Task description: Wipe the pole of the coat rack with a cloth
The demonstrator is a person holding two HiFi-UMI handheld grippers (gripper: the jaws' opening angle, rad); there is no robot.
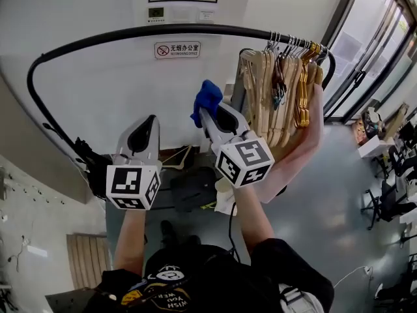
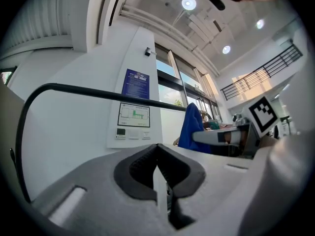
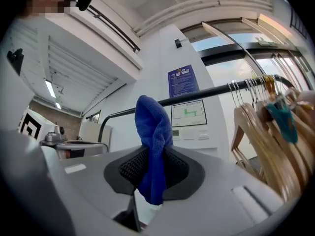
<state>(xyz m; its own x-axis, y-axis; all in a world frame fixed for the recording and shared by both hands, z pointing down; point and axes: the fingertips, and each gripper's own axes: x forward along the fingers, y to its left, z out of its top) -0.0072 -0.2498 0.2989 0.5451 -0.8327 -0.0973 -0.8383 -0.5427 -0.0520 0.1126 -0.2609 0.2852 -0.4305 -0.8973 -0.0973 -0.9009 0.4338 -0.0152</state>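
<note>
The coat rack's black pole [image 1: 189, 30] arches across the top of the head view, from a bend at the left to wooden hangers [image 1: 281, 90] bunched at its right end. My right gripper [image 1: 204, 114] is shut on a blue cloth [image 1: 208, 98], which sticks up from its jaws a short way below the pole. In the right gripper view the cloth [image 3: 153, 136] stands in front of the pole [image 3: 211, 92]. My left gripper [image 1: 148, 128] is shut with nothing in it, lower and to the left. Its own view shows the pole [image 2: 98, 93] and the cloth [image 2: 191, 128].
A person's bare arm [image 1: 296, 152] reaches up to the hangers. Behind the rack is a white wall with a control panel [image 1: 156, 12] and a sign [image 1: 177, 49]. Glass doors [image 1: 371, 51] stand at the right, with chairs [image 1: 384, 201] on the floor below.
</note>
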